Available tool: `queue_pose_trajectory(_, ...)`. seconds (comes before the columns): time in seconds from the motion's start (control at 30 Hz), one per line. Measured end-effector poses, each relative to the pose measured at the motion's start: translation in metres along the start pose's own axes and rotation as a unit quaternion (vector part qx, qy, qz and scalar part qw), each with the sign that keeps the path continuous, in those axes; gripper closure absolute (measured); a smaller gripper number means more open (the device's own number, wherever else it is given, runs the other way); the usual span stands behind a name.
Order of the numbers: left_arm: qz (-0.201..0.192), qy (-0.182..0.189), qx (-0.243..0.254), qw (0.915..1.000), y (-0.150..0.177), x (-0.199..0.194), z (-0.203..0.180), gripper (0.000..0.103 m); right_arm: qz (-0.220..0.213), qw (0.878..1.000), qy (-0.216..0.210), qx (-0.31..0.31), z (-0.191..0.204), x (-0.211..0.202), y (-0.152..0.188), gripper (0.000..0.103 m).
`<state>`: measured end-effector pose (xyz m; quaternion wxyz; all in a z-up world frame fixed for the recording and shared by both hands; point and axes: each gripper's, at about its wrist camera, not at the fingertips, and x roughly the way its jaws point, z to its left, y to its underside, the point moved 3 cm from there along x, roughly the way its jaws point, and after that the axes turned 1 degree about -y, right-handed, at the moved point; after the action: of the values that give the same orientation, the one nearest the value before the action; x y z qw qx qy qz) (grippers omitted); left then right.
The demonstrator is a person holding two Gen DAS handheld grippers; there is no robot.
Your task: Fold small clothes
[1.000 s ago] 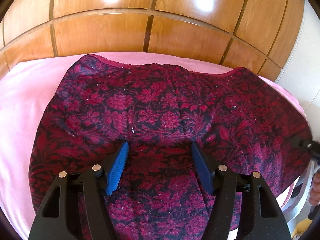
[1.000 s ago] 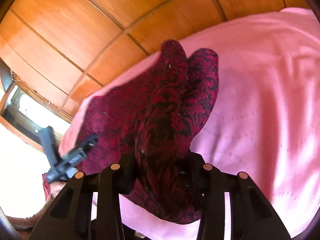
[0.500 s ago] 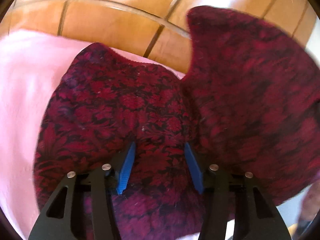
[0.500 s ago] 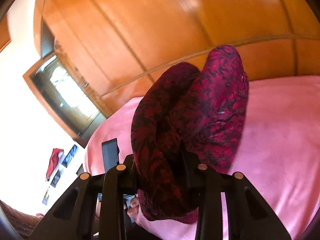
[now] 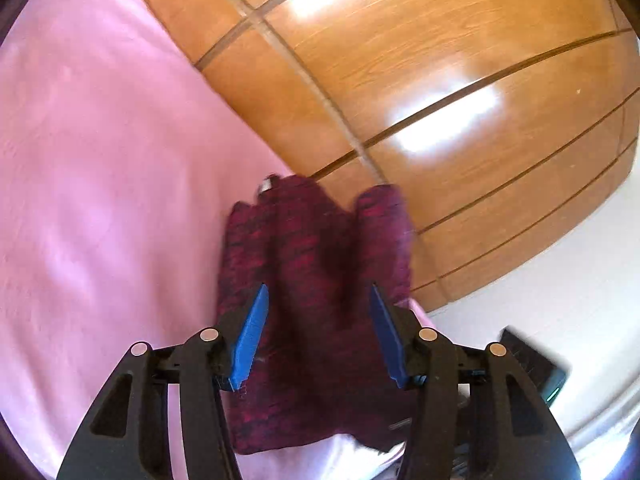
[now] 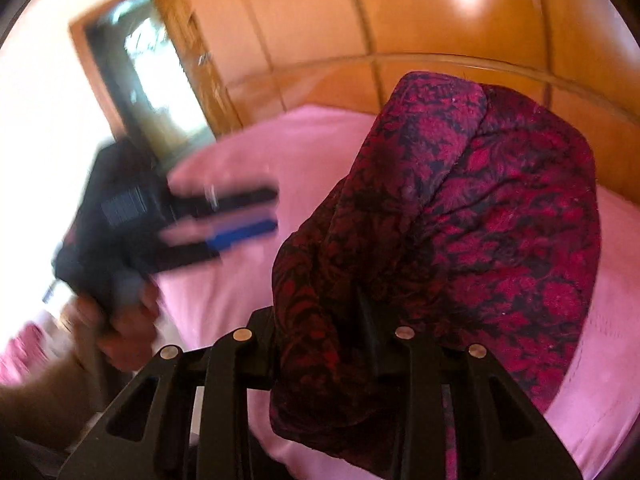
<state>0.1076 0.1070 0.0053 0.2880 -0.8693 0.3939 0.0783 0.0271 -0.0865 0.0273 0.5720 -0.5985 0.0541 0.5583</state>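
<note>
A dark red garment with a black floral pattern hangs bunched from my right gripper, which is shut on it; its fingertips are hidden in the cloth. The cloth rises above the pink bed cover. In the left wrist view the same garment shows blurred between and beyond the blue pads of my left gripper, which is open and holds nothing. My left gripper also shows in the right wrist view, blurred, to the left of the cloth, held by a hand.
A glossy wooden panelled wall runs behind the bed. The pink cover spreads to the left in the left wrist view. A wood-framed opening stands at the left. A dark device lies at the lower right.
My right gripper has lifted the garment and carried it up off the bed. My left gripper has swung away, so the flat spread cloth is now a bunched hanging bundle.
</note>
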Motion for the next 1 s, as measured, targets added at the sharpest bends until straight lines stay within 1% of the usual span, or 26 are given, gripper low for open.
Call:
queue_pose_trajectory(0.07, 0.015, 0.017, 0.013, 0.9996, -0.006, 0.011, -0.015, 0.049, 0.009, 0.999, 0.016, -0.027, 0.010, 0.011, 0.006, 0.072)
queue_pose_trajectory(0.13, 0.030, 0.010, 0.030, 0.9990, -0.013, 0.025, -0.026, 0.047, 0.008, 0.998, 0.032, -0.050, 0.016, 0.012, 0.010, 0.072)
queue_pose_trajectory(0.17, 0.049, 0.007, 0.045, 0.9978, -0.013, 0.037, -0.034, 0.047, 0.005, 0.998, 0.037, -0.056, 0.019, 0.012, 0.010, 0.072)
queue_pose_trajectory(0.23, 0.077, 0.006, 0.061, 0.9951, -0.010, 0.054, -0.043, 0.047, -0.001, 0.998, 0.039, -0.058, 0.017, 0.008, 0.011, 0.072)
queue_pose_trajectory(0.27, 0.090, 0.005, 0.066, 0.9937, -0.013, 0.065, -0.045, 0.048, -0.005, 0.998, 0.038, -0.054, 0.016, 0.008, 0.006, 0.072)
queue_pose_trajectory(0.3, 0.106, 0.004, 0.075, 0.9915, -0.012, 0.078, -0.051, 0.054, -0.009, 0.998, 0.037, -0.053, 0.013, 0.006, 0.006, 0.071)
queue_pose_trajectory(0.33, 0.115, -0.005, 0.086, 0.9896, -0.011, 0.089, -0.055, 0.080, -0.014, 0.998, 0.036, -0.051, 0.010, 0.002, 0.006, 0.070)
queue_pose_trajectory(0.37, 0.119, -0.019, 0.095, 0.9881, -0.010, 0.093, -0.059, 0.084, -0.019, 0.998, 0.033, -0.048, 0.007, -0.002, 0.005, 0.063)
queue_pose_trajectory(0.4, 0.121, -0.028, 0.098, 0.9874, -0.011, 0.099, -0.060, 0.086, -0.023, 0.998, 0.026, -0.044, 0.005, -0.005, 0.005, 0.060)
queue_pose_trajectory(0.43, 0.121, -0.031, 0.097, 0.9874, -0.013, 0.102, -0.061, 0.087, -0.028, 0.999, 0.013, -0.035, -0.001, -0.012, 0.005, 0.051)
queue_pose_trajectory(0.47, 0.119, -0.037, 0.101, 0.9871, -0.014, 0.102, -0.063, 0.087, -0.034, 0.999, -0.015, -0.021, -0.006, -0.022, 0.003, 0.041)
queue_pose_trajectory(0.5, 0.117, -0.041, 0.106, 0.9866, -0.015, 0.101, -0.065, 0.087, -0.040, 0.998, -0.050, -0.004, -0.013, -0.035, 0.002, 0.039)
queue_pose_trajectory(0.57, 0.116, -0.047, 0.115, 0.9854, -0.014, 0.098, -0.067, 0.087, -0.055, 0.993, -0.098, 0.027, -0.027, -0.058, 0.001, 0.035)
queue_pose_trajectory(0.6, 0.116, -0.052, 0.119, 0.9847, -0.016, 0.099, -0.064, 0.087, -0.066, 0.990, -0.116, 0.044, -0.039, -0.072, 0.002, 0.035)
queue_pose_trajectory(0.67, 0.115, -0.062, 0.128, 0.9832, -0.017, 0.096, -0.064, 0.087, -0.081, 0.986, -0.126, 0.074, -0.062, -0.089, 0.004, 0.035)
queue_pose_trajectory(0.7, 0.114, -0.066, 0.130, 0.9828, -0.021, 0.099, -0.062, 0.087, -0.085, 0.985, -0.120, 0.087, -0.070, -0.094, 0.006, 0.035)
queue_pose_trajectory(0.73, 0.112, -0.070, 0.130, 0.9826, -0.022, 0.097, -0.058, 0.087, -0.087, 0.986, -0.107, 0.090, -0.068, -0.097, 0.010, 0.036)
queue_pose_trajectory(0.77, 0.111, -0.075, 0.131, 0.9823, -0.021, 0.095, -0.056, 0.088, -0.082, 0.989, -0.083, 0.092, -0.079, -0.096, 0.016, 0.038)
queue_pose_trajectory(0.8, 0.108, -0.084, 0.132, 0.9817, -0.020, 0.092, -0.053, 0.088, -0.072, 0.991, -0.065, 0.096, -0.087, -0.089, 0.019, 0.040)
queue_pose_trajectory(0.83, 0.106, -0.093, 0.132, 0.9812, -0.019, 0.088, -0.049, 0.088, -0.062, 0.992, -0.054, 0.098, -0.092, -0.080, 0.013, 0.040)
queue_pose_trajectory(0.9, 0.102, -0.124, 0.130, 0.9785, -0.015, 0.082, -0.037, 0.088, -0.038, 0.994, -0.034, 0.094, -0.097, -0.059, 0.012, 0.042)
queue_pose_trajectory(0.97, 0.101, -0.162, 0.119, 0.9744, -0.007, 0.079, -0.015, 0.088, -0.025, 0.996, -0.026, 0.082, -0.091, -0.033, 0.013, 0.041)
queue_pose_trajectory(1.0, 0.100, -0.173, 0.115, 0.9731, -0.003, 0.079, -0.008, 0.087, -0.026, 0.997, -0.022, 0.075, -0.085, -0.026, 0.014, 0.041)
